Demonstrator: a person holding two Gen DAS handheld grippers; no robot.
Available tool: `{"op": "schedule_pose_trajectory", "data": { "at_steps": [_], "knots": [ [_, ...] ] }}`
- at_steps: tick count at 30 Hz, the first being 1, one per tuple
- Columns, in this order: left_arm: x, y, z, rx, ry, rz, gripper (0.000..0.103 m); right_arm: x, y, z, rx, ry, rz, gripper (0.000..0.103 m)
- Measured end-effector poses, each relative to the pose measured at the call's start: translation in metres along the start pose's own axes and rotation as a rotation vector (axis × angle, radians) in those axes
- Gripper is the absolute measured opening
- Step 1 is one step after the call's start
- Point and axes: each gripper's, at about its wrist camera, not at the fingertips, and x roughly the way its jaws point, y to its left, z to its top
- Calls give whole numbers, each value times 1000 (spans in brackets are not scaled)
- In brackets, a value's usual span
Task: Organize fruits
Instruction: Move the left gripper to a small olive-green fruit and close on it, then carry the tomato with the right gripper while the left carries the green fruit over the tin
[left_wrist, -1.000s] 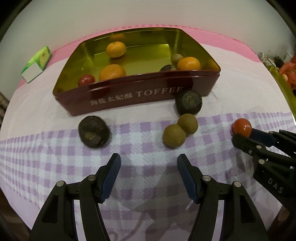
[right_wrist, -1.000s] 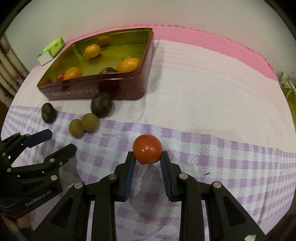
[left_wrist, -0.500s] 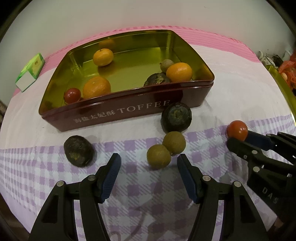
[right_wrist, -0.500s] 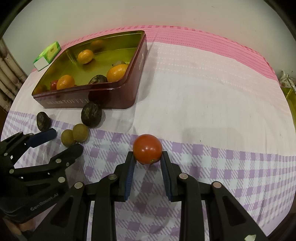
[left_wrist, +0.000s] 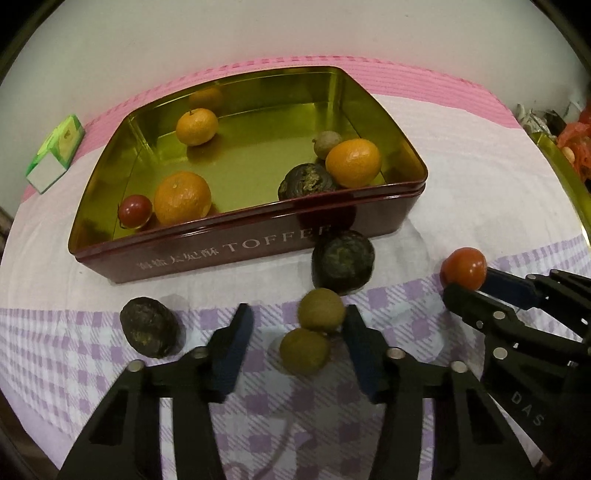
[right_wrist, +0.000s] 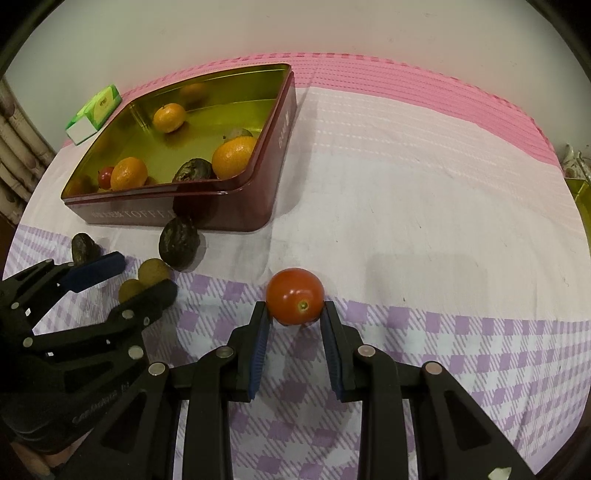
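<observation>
A home setting. A surface (right_wrist: 406, 192) is covered with a soft cloth in pink stripes, white and lilac checks, set against a plain pale wall (right_wrist: 332, 26). A reused red toffee tin (left_wrist: 258, 247) holds oranges (left_wrist: 183, 197). A small green and white carton (right_wrist: 94, 112) lies near it, and patterned curtain folds (right_wrist: 14, 147) hang at the left edge.

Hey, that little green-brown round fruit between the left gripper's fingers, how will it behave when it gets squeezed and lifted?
The near green-brown fruit looks round and smooth, so it will probably roll or squirt sideways as the left gripper closes. It touches its twin, which may get nudged away. It is small, so likely light; its firmness cannot be told.
</observation>
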Motion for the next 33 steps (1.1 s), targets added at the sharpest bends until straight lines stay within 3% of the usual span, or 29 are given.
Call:
{"op": "schedule_pose_trajectory", "data": {
  "at_steps": [12,33],
  "knots": [
    [-6,5,-8,-6,-18,2,25,0,3,1,-9,-5,-14,27],
    [-22,33,-28,-35,-21,-23,24,0,5,2,-8,0,-34,26]
  ]
}}
